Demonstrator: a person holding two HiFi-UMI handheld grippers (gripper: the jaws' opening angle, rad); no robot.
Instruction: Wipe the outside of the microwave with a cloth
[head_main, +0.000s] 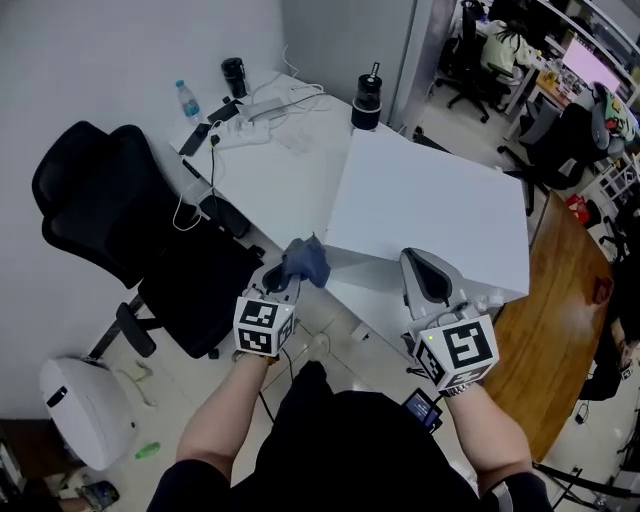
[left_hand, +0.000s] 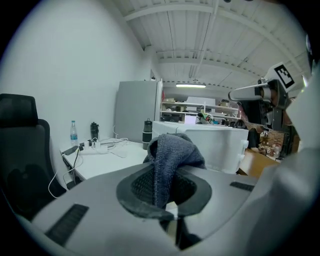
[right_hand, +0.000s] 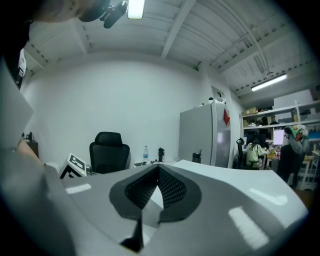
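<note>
The microwave (head_main: 430, 205) is a large white box standing on the white desk (head_main: 280, 175); it also shows beyond the jaws in the left gripper view (left_hand: 220, 145). A blue-grey cloth (head_main: 305, 262) is pinched in my left gripper (head_main: 285, 275), just off the microwave's near left corner. In the left gripper view the cloth (left_hand: 172, 155) bunches up above the pads of that gripper (left_hand: 162, 192). My right gripper (head_main: 425, 275) hovers at the microwave's near edge, shut with nothing in it; its pads (right_hand: 170, 187) meet in the right gripper view.
A black office chair (head_main: 120, 220) stands left of the desk. At the back of the desk are a water bottle (head_main: 187, 98), a power strip with cables (head_main: 255, 110) and a black tumbler (head_main: 367, 100). A wooden table (head_main: 565, 330) lies to the right and a white bin (head_main: 85, 410) sits on the floor.
</note>
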